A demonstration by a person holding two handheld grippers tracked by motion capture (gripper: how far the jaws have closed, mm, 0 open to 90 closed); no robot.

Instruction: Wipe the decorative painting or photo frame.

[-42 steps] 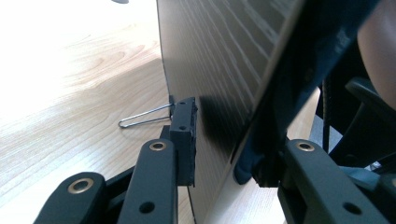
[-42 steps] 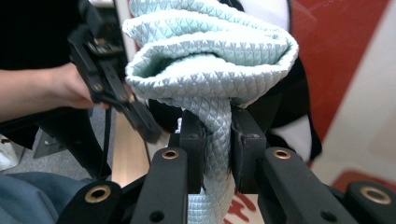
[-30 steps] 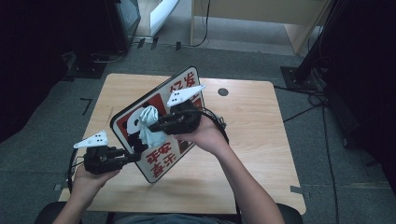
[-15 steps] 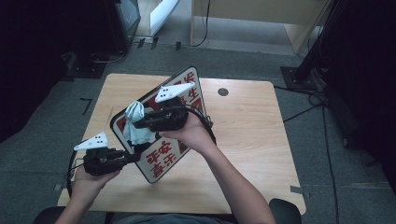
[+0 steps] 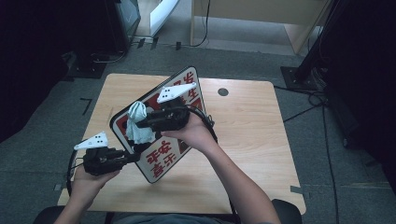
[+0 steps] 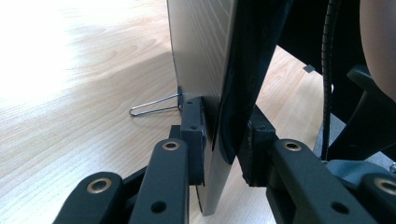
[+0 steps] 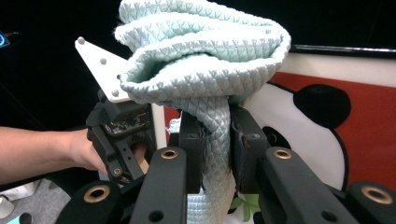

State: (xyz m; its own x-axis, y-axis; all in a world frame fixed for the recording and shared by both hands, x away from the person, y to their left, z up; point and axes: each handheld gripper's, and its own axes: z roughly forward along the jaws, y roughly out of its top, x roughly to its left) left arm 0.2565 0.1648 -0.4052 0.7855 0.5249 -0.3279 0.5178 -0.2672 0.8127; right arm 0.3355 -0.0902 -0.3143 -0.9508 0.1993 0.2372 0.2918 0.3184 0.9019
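Note:
A sign board with a panda picture and red characters stands tilted on the wooden table. My left gripper is shut on the board's lower left edge. In the left gripper view its pads clamp the board edge-on, and the jaws have just closed a little tighter on it. My right gripper is shut on a pale green quilted cloth held against the board's face. The cloth bunches above the right gripper, with the panda face behind it.
A thin wire loop sticks out from the board's back, low over the table. A round cable hole lies near the table's far edge. Cables and dark stands sit on the floor to the right. The other gripper shows beyond the cloth.
My right gripper and the cloth have slid a little to the left across the board's face. The left hand and the board have stayed put.

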